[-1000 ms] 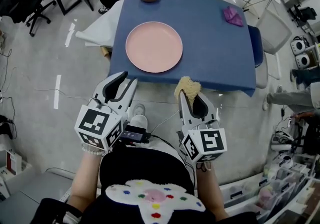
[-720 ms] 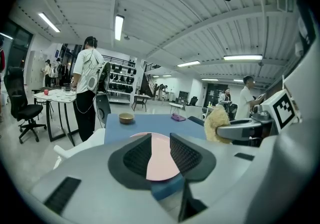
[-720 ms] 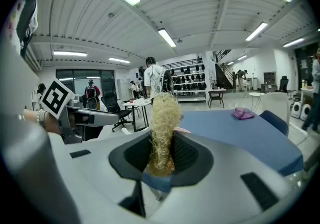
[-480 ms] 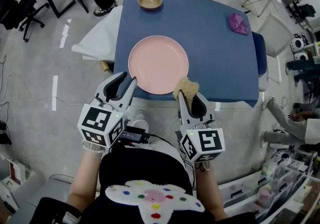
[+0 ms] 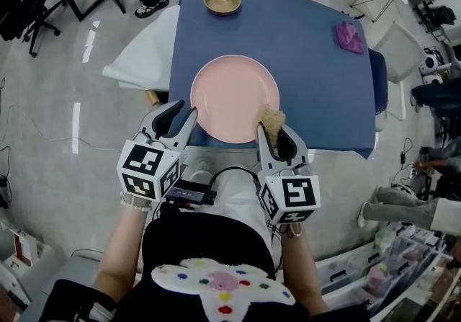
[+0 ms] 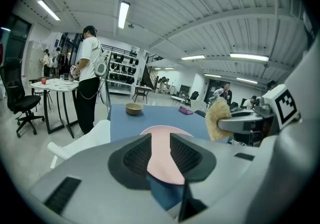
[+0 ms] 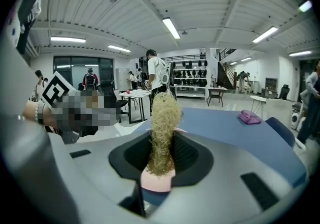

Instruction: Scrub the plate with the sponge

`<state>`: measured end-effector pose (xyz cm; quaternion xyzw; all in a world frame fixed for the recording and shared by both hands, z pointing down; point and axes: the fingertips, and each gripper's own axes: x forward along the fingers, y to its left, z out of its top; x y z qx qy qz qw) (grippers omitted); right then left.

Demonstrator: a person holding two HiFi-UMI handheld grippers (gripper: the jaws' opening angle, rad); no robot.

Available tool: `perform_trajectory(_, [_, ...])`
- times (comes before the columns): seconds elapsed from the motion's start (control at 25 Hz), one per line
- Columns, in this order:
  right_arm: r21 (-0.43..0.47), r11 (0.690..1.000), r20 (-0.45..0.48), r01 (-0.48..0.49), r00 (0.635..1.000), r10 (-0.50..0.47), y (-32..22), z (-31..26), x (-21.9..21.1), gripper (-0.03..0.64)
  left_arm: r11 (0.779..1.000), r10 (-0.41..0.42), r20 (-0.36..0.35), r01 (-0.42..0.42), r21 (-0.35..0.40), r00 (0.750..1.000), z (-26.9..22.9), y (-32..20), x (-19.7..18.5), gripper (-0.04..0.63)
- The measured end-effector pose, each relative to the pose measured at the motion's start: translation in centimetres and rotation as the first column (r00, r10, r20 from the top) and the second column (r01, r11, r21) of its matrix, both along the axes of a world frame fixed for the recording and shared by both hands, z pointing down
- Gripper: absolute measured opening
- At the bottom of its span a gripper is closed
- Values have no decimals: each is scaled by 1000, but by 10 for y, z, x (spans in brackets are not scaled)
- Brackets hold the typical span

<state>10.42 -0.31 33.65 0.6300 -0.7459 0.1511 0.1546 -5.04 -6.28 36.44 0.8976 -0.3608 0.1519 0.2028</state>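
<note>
Right gripper (image 5: 272,136) has the sponge (image 5: 271,119) pinched, jaws closed partway onto it. The scratchy yellow fibres poke out past the tips, so I figure the sponge meets the dish and not the plastic.

The pink plate (image 5: 234,97) lies flat on the blue table (image 5: 317,75), close to the near edge, right in front of me. From the head view the sponge sits over the plate's near right rim. I honestly can't tell if it's touching yet or just hanging above it.

Left gripper (image 5: 185,113) is empty: jaws apart with a smallish gap, nothing between them but a view of the plate beyond. It's parked by the plate's near left rim, off the table edge. My guess is that's the spot for pinning the rim, since a smooth plate on a tablecloth will probably skate around once I start rubbing.

The little tan bowl (image 5: 222,1) at the far edge and the purple cloth (image 5: 351,37) far right are well apart from all this, so there's plenty of room to scrub.
</note>
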Motion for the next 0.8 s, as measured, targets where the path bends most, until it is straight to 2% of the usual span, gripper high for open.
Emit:
perform_trajectory(0.24, [-40, 998, -80, 53, 995, -56, -18, 20, -9, 95, 999, -14, 9, 14, -44, 1000, 23, -10, -7, 114])
perform_trajectory(0.44, [-89, 992, -111, 90, 989, -99, -41, 41, -5, 95, 997, -39, 18, 40, -70, 999, 41, -27, -6, 114])
perform_trajectory(0.8, [-204, 966, -165, 158, 967, -193, -79, 81, 4, 98, 982, -106, 43, 111, -152, 993, 76, -42, -6, 115])
